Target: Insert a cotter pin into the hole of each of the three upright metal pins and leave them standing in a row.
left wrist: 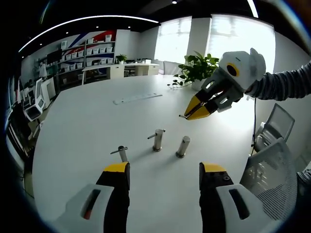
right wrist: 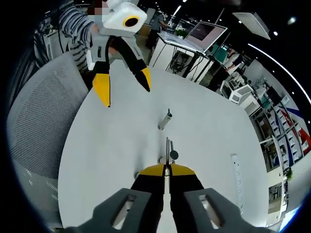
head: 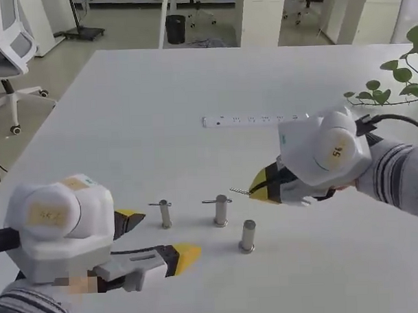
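The right gripper point(head: 257, 190) grips a cotter pin point(head: 239, 191) near the bare metal pin point(head: 247, 235); the open, empty left gripper point(left wrist: 164, 168) has a fitted metal pin point(left wrist: 122, 154) just before one jaw.

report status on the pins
Left tool open. Right tool shut on thin metal cotter pin. Nearest silver upright metal pin has none. Nothing blocking.

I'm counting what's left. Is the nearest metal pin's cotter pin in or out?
Out. The nearest metal pin stands bare; the right gripper holds a cotter pin.
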The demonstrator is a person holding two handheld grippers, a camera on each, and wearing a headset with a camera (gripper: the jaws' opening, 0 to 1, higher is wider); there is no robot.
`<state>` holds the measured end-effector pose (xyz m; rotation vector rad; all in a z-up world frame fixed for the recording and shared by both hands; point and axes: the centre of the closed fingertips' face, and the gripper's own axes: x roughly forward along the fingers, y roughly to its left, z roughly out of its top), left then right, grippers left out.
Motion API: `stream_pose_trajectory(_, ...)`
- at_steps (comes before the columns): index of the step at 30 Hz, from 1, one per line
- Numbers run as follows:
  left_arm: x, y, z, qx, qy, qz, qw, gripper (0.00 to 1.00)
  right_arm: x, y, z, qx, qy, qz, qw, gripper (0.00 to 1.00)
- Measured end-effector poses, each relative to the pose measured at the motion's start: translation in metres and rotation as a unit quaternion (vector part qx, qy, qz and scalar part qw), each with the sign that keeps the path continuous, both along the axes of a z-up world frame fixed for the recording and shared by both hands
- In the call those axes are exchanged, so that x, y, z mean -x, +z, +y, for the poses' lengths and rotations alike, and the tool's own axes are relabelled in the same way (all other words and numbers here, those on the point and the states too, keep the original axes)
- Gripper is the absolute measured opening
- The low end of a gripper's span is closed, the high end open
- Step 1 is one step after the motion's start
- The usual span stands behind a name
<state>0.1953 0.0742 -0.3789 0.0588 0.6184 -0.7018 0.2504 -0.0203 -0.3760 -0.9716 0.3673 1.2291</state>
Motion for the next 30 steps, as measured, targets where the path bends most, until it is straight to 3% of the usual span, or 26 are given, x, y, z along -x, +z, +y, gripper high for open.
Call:
stream_pose_trajectory(6,0.002,0.007,-0.009,0.020,-0.003,0.000,0.9998,0.49,0.020,0.005,0.008,-0.009,0.013,-0.013,0.9998,0.00)
stream_pose_trajectory(13,0.007,0.015,-0.027,0.064,-0.014,0.010,0.9978,0.37,0.039,0.003,0.013,-0.013,0.031,-0.018,0.9993,0.00)
stream_pose_trajectory(18,0.009,0.020,-0.038,0.109,-0.011,0.026,0.9937,0.29,0.052,0.002,0.018,-0.014,0.047,-0.029,0.9984,0.00)
stream_pose_trajectory(23,0.011,0.020,-0.044,0.118,-0.015,0.034,0.9923,0.24,0.058,-0.002,0.021,-0.011,0.052,-0.029,0.9981,0.00)
stream_pose_trajectory(26,0.014,0.020,-0.049,0.127,-0.021,0.043,0.9907,0.16,0.061,-0.003,0.023,-0.010,0.055,-0.029,0.9980,0.00)
stream_pose_trajectory(30,0.015,0.020,-0.051,0.130,-0.024,0.044,0.9903,0.14,0.064,-0.002,0.028,-0.014,0.061,-0.030,0.9976,0.00)
